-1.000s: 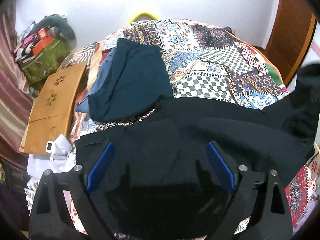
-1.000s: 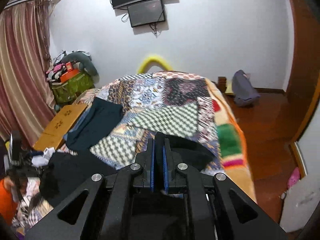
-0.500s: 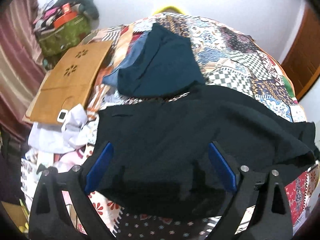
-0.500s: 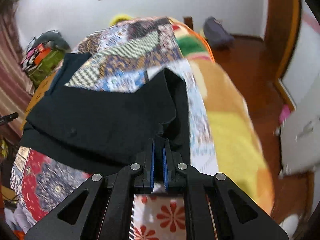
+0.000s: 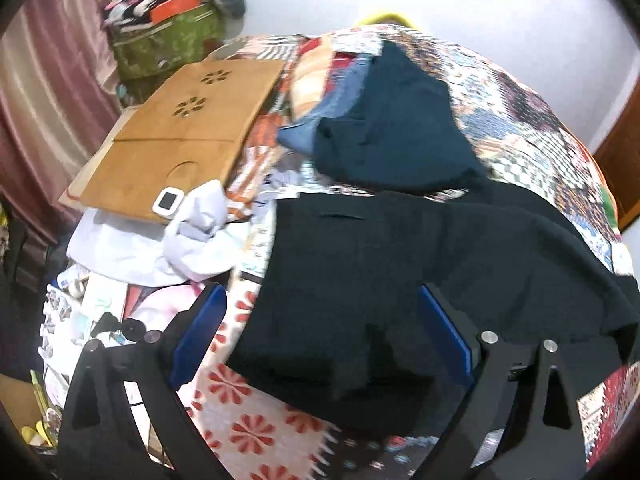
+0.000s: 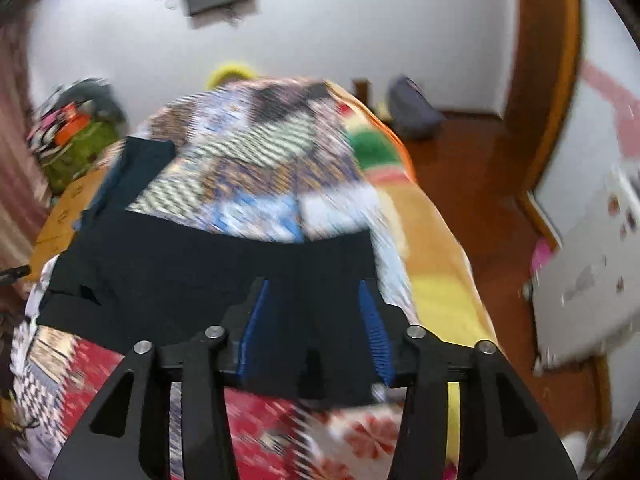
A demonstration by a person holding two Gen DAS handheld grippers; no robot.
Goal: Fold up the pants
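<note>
Below, black pants (image 5: 400,280) on patchwork bed (image 6: 260,152); both tools agape, right (image 6: 316,320) just opening.

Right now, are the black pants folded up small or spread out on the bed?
Spread out. The black pants lie wide and flat across the patchwork bedspread, reaching from one side toward the other, not in a small stack.

A bed under a patchwork quilt (image 5: 528,120) carries black pants (image 5: 400,280) spread across its near end, a folded dark teal garment (image 5: 400,132) beyond them, and a wooden lap tray (image 5: 180,136) at its left edge.
</note>
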